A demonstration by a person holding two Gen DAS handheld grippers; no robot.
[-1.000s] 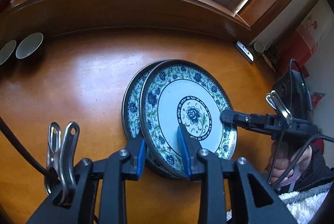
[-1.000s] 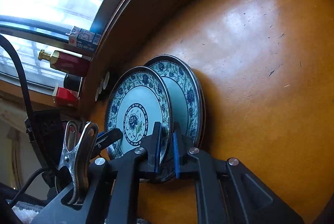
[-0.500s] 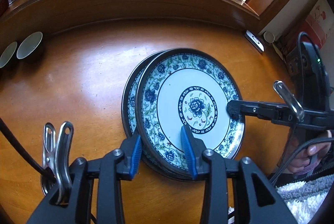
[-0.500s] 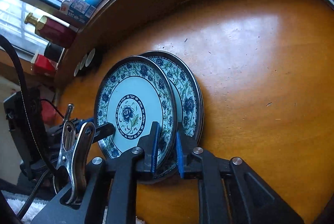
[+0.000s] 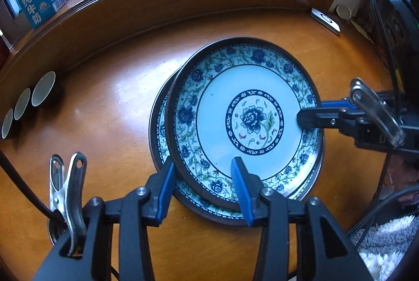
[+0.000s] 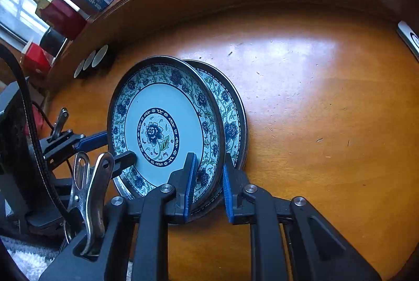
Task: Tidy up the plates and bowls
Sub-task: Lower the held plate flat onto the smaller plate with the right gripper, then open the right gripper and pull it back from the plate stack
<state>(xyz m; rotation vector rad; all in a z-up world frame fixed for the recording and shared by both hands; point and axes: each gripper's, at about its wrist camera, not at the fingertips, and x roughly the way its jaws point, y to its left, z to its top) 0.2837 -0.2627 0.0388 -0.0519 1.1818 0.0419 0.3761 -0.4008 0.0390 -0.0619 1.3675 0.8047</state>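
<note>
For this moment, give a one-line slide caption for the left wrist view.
Left tongs open astride the rim of the top floral plate, stacked off-centre on a second plate; right tongs at its opposite rim.

Two round plates with dark rims and blue flower borders lie stacked on the wooden table. The top plate (image 5: 243,118) has a pale blue centre with a dark ringed flower in the middle; it sits shifted off the bottom plate (image 5: 159,129), not square on it, and looks slightly tilted. Only a crescent of the bottom plate shows along one side. Three small bowls (image 5: 43,88) with white insides stand in a row near the table's raised edge, well apart from the plates.
</note>
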